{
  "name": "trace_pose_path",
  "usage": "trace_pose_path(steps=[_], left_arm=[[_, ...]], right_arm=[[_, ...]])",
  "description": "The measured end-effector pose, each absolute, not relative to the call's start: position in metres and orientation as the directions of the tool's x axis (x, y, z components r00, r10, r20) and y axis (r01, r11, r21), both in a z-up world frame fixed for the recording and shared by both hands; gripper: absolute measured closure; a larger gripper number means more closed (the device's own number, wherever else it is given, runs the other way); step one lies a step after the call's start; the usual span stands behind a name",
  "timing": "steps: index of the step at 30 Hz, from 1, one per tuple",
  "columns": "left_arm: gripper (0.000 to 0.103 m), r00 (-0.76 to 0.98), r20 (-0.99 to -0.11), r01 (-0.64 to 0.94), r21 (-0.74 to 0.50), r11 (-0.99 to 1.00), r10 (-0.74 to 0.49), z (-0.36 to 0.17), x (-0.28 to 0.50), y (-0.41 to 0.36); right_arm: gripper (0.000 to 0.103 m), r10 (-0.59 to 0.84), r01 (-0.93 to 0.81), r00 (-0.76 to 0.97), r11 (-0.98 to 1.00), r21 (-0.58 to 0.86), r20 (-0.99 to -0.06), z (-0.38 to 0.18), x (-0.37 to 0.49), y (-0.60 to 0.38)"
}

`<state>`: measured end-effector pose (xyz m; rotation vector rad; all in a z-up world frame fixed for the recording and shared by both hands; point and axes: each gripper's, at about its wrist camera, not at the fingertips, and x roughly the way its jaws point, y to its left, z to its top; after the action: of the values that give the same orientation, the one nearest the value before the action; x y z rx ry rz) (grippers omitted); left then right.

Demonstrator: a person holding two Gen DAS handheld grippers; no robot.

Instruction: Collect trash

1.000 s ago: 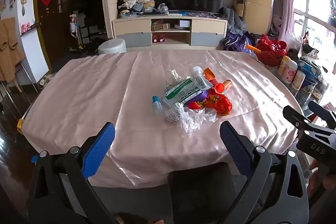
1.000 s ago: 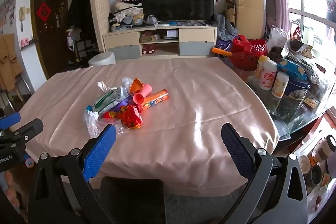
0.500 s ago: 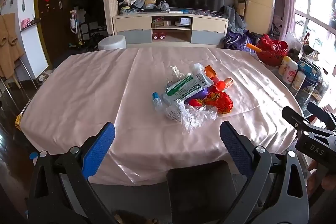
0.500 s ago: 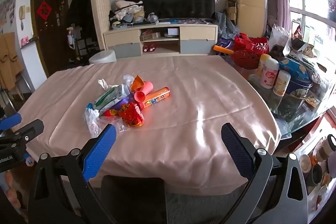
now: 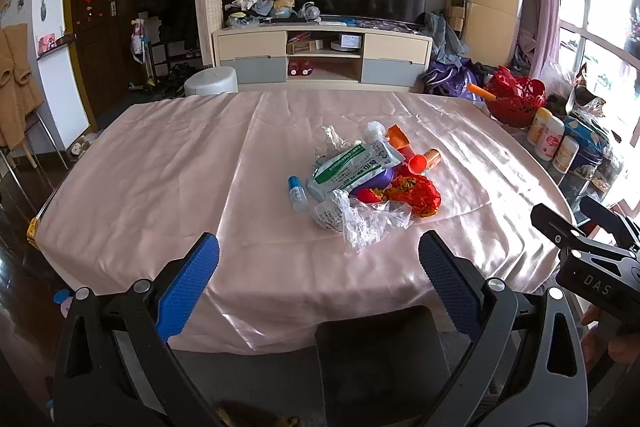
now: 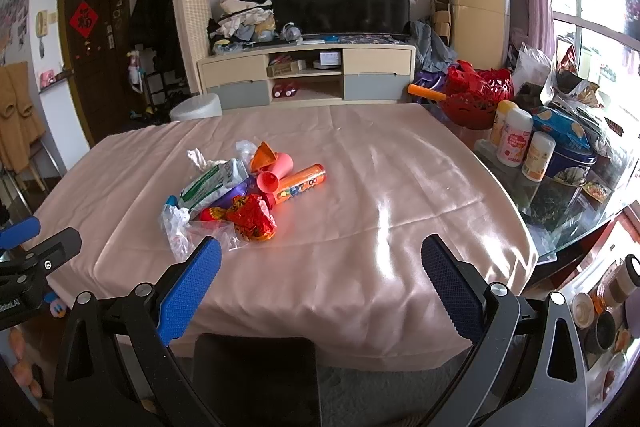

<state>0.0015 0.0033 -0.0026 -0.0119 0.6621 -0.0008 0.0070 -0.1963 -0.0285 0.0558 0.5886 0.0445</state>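
Both grippers had eased a little nearer the desk (image 5: 168, 163) since the earlier frames, while the trash had not shifted. We held the left gripper (image 5: 319, 263) and right gripper (image 6: 321, 265) short of the near edge, jaws wide and empty. The trash (image 5: 362, 179) lay heaped mid-desk: a white pouch (image 5: 352, 169), clear wrap (image 5: 370, 221), a red wrapper (image 6: 252, 217), an orange tube (image 6: 302, 183) and a small bottle (image 5: 297, 194). We judged nothing collected yet; every piece remained to be picked, and no bin showed.

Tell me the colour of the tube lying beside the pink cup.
Orange tube, clearest in the right wrist view.
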Motion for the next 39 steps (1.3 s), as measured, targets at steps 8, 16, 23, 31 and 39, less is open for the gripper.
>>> trace_pose_path(steps=[8, 16, 23, 31, 39], left_arm=[[0.008, 0.790, -0.613, 0.007, 0.001, 1.000, -0.005, -0.002, 0.002, 0.001], [0.008, 0.793, -0.609, 0.015, 0.013, 1.000, -0.004, -0.001, 0.000, -0.004], [0.008, 0.793, -0.609, 0.017, 0.015, 1.000, -0.004, 0.000, 0.000, -0.003], [0.008, 0.794, -0.608, 0.017, 0.014, 1.000, -0.005, 0.000, 0.000, -0.003], [0.008, 0.794, -0.608, 0.017, 0.014, 1.000, -0.005, 0.000, 0.000, -0.004]], right_arm=[[0.003, 0.060, -0.027, 0.829, 0.997, 0.068, -0.556, -0.031, 0.006, -0.195], [0.003, 0.059, -0.025, 0.829, 0.997, 0.068, -0.556, -0.031, 0.006, -0.195], [0.003, 0.061, -0.027, 0.828, 0.997, 0.070, -0.557, -0.031, 0.006, -0.196], [0.003, 0.062, -0.028, 0.826, 0.997, 0.070, -0.560, -0.038, 0.006, -0.188], [0.003, 0.063, -0.028, 0.825, 0.997, 0.071, -0.561, -0.037, 0.006, -0.190]])
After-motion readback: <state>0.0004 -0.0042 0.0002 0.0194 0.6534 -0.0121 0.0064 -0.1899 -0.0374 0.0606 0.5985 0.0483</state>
